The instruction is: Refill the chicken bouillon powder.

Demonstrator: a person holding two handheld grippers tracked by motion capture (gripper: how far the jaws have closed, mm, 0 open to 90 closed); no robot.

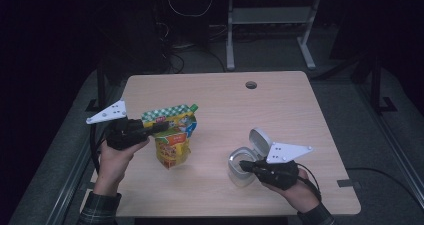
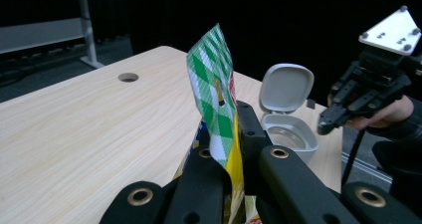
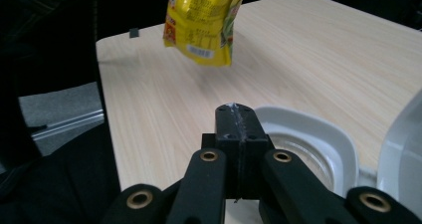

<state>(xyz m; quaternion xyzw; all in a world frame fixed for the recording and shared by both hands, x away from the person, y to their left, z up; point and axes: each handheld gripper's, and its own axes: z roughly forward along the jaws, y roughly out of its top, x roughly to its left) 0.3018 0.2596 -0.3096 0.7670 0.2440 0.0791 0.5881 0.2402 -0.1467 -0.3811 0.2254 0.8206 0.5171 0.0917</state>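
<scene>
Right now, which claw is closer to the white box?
Right. The right claw hovers shut at the box; the left claw is across the table, gripping the pouch.

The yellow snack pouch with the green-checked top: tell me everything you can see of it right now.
The yellow snack pouch with the green-checked top looks like a glossy, flexible packet with printed pictures and a barcode near its bottom edge. It appears sealed. It hangs roughly upright, clear of the light wooden table, over the table's left part. The left gripper is shut on its upper part, just below the checked strip. Nothing else touches it.
</scene>
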